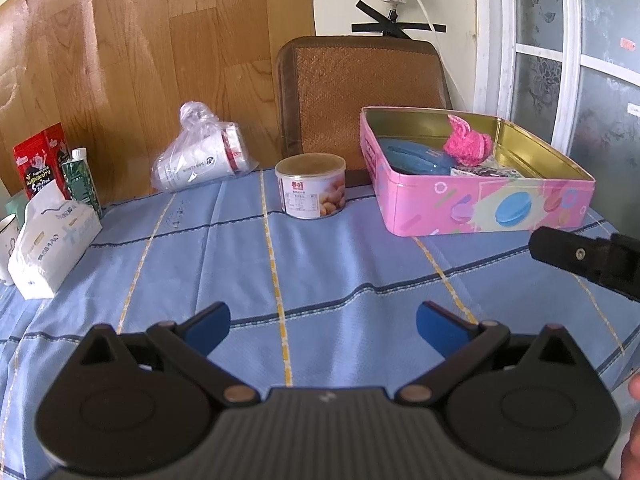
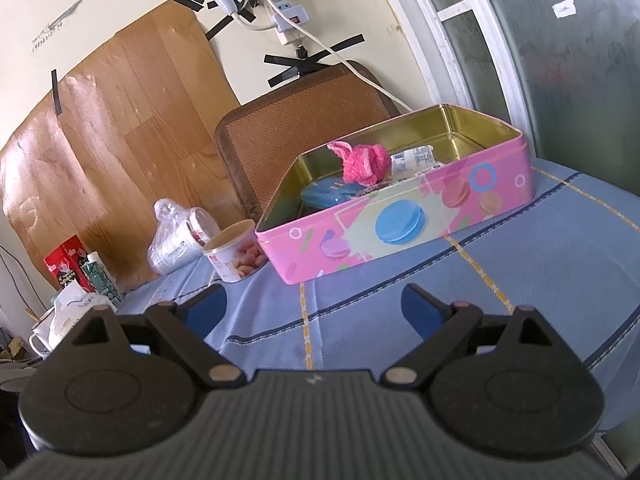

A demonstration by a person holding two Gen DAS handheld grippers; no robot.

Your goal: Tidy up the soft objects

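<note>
A pink tin box (image 1: 484,208) (image 2: 400,220) stands open on the blue checked tablecloth (image 1: 320,264) (image 2: 540,240). Inside it lie a fluffy pink soft object (image 1: 468,144) (image 2: 362,162), a blue soft object (image 1: 412,156) (image 2: 330,192) and some packets (image 2: 414,158). My left gripper (image 1: 322,326) is open and empty above the cloth, in front of the box. My right gripper (image 2: 314,306) is open and empty, near the box's front side. A part of the right gripper (image 1: 588,260) shows at the right edge of the left wrist view.
A can of nuts (image 1: 310,186) (image 2: 234,256) stands left of the box. A plastic bag with paper cups (image 1: 200,156) (image 2: 176,236), a tissue pack (image 1: 52,240) (image 2: 76,312), cartons (image 1: 60,164) (image 2: 80,268) and a mug (image 2: 40,338) sit at the left. A woven chair back (image 1: 360,92) (image 2: 296,128) stands behind the table.
</note>
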